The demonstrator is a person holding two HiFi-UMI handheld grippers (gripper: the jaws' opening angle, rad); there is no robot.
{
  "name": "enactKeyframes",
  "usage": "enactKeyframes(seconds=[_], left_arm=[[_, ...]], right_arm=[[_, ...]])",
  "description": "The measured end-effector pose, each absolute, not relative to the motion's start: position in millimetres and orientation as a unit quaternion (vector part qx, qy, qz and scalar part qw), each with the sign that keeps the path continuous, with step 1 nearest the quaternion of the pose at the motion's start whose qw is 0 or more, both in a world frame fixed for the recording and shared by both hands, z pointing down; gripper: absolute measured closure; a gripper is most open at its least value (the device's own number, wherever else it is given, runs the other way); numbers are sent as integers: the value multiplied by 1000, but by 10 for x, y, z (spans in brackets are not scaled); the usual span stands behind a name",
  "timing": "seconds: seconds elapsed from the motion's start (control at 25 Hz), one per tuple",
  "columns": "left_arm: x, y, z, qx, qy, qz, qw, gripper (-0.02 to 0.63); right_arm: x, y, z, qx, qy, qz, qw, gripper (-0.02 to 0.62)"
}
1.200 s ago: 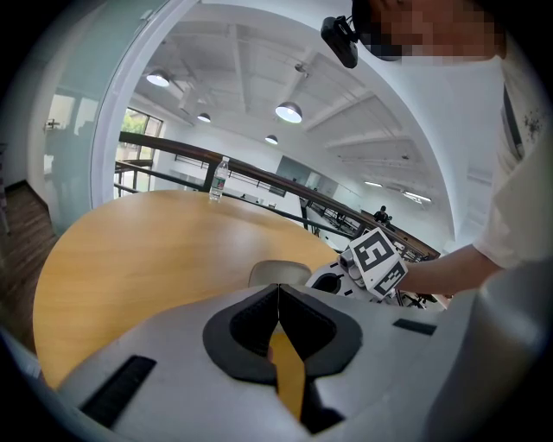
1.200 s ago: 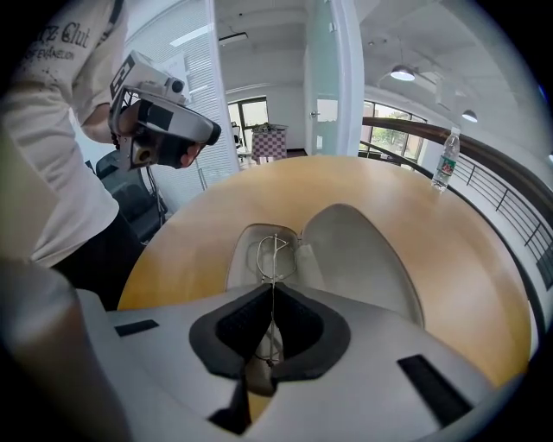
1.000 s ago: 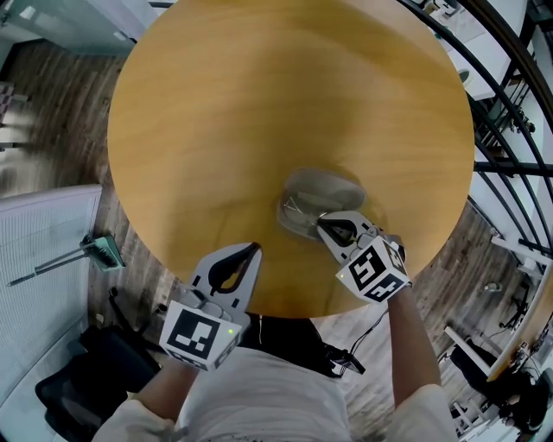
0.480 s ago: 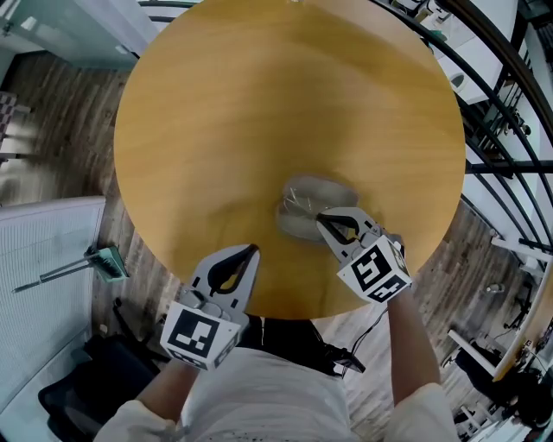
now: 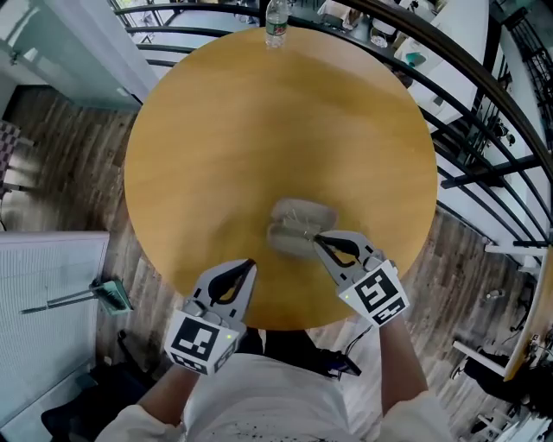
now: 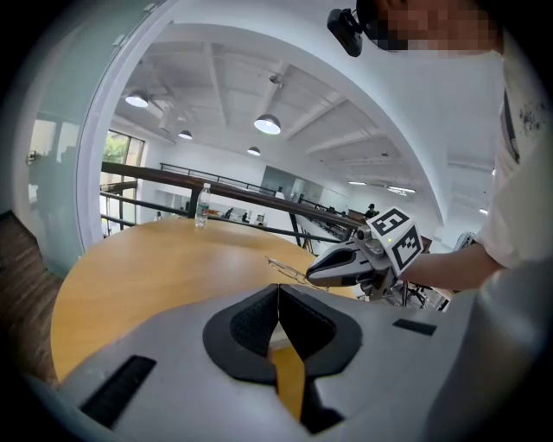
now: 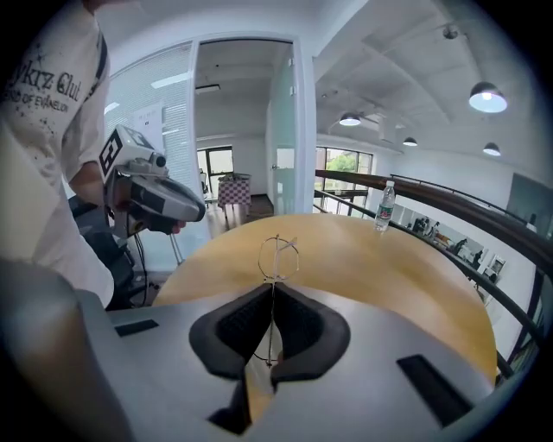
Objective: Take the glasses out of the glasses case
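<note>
Glasses pinched in right tongs beside case

Right tongs (image 5: 316, 238) are closed on thin wire glasses (image 7: 277, 256). The frame runs between the jaws and one lens ring stands past their tips. In the head view the tips sit at the right edge of the grey case (image 5: 288, 239), just below the middle of the round wooden surface (image 5: 259, 129). Whether the glasses are clear of the case cannot be told. Left tongs (image 5: 250, 262) are closed on nothing, at lower centre-left over the near rim, apart from the case. A bottle (image 5: 276, 22) stands at the far edge, top of frame.
</note>
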State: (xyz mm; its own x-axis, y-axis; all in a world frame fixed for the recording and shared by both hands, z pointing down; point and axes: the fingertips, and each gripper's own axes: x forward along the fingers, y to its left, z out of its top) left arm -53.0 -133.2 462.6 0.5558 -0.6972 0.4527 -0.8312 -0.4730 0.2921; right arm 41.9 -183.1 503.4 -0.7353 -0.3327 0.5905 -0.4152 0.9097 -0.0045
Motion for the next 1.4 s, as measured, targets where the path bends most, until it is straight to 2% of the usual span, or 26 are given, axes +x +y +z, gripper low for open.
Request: enactKeyframes(seconds=[0.52, 0.84, 1.08, 1.4], left_arm=[[-402, -1071, 3987, 883, -427, 103, 166, 581], [-252, -961, 3782, 890, -416, 98, 160, 583], [-260, -954, 3634, 892, -421, 88, 139, 583], [-319, -971, 3538, 884, -442, 74, 133, 583]], right_arm=[[618, -1236, 4011, 332, -922, 77, 181, 565], [767, -1038, 3567, 373, -916, 111, 94, 565], [703, -889, 3509, 373, -917, 123, 64, 565], [748, -806, 3469, 374, -917, 120, 65, 565]])
